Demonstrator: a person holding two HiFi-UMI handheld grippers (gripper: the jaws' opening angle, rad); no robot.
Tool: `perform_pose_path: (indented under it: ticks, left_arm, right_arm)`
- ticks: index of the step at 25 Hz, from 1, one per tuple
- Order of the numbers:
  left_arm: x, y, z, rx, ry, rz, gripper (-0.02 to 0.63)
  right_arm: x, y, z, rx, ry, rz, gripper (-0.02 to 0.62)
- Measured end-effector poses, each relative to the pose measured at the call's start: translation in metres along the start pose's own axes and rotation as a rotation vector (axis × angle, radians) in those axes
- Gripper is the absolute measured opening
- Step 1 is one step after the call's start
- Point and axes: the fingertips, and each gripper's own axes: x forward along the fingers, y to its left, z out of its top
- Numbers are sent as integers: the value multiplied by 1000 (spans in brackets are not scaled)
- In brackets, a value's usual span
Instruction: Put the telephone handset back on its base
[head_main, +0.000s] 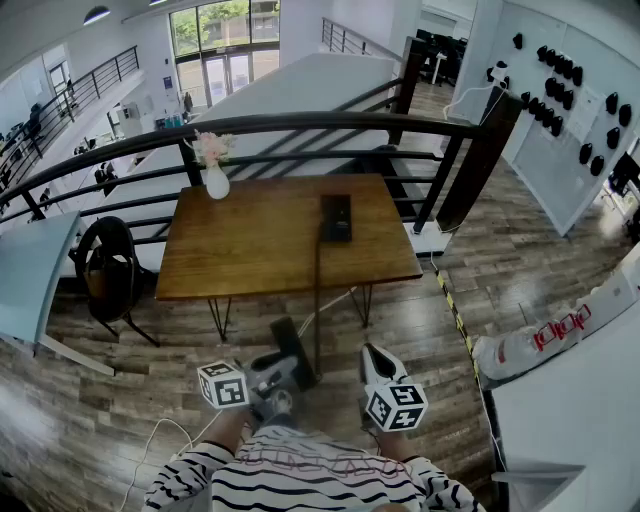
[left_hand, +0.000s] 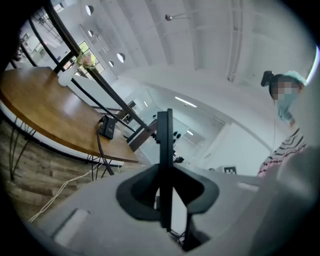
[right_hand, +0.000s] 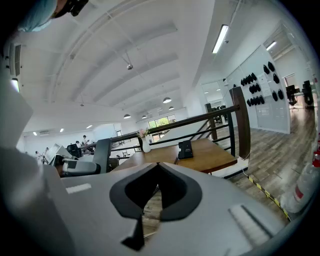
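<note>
- The left tool (head_main: 283, 368) is clenched on the dark handset (head_main: 291, 348), held in front of the person at about waist height above the wooden floor. The left gripper view shows the handset (left_hand: 165, 142) edge-on as a thin upright slab, pinched between the jaws.
- The right tool (head_main: 373, 354) hangs beside it with nothing in it. In the right gripper view its jaw tips meet (right_hand: 157, 166) with nothing between them.
- The base (head_main: 335, 217) lies on the wooden worktop (head_main: 250, 250), towards the side nearer the right tool and well apart from the handset. Its cradle appears unoccupied.
- A dark cord (head_main: 318, 300) runs from the base over the worktop's near edge and down towards the handset.
- A white vase (head_main: 216, 180) of flowers stands at the worktop's far corner by the black railing (head_main: 300, 125), clear of the base.
- By the look of it, the handset is in hand but not yet carried across. What is left is the approach to the worktop, lining the handset up over the base and setting it down.
</note>
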Motion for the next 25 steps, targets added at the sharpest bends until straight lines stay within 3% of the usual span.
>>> perform_pose_path:
  ticks: [6,13,25]
  left_arm:
    - [9,-5,-7,11,7,9,75]
    - [32,17,11,-7,9,-4,75]
    - [76,108,105,-16,87,-86,75]
  right_arm:
    - [-7,-8,7,-7,-43,17,0]
    - [17,-22,19,-13,-54,7,2]
    - [140,-37,60,22,-51,-65,2]
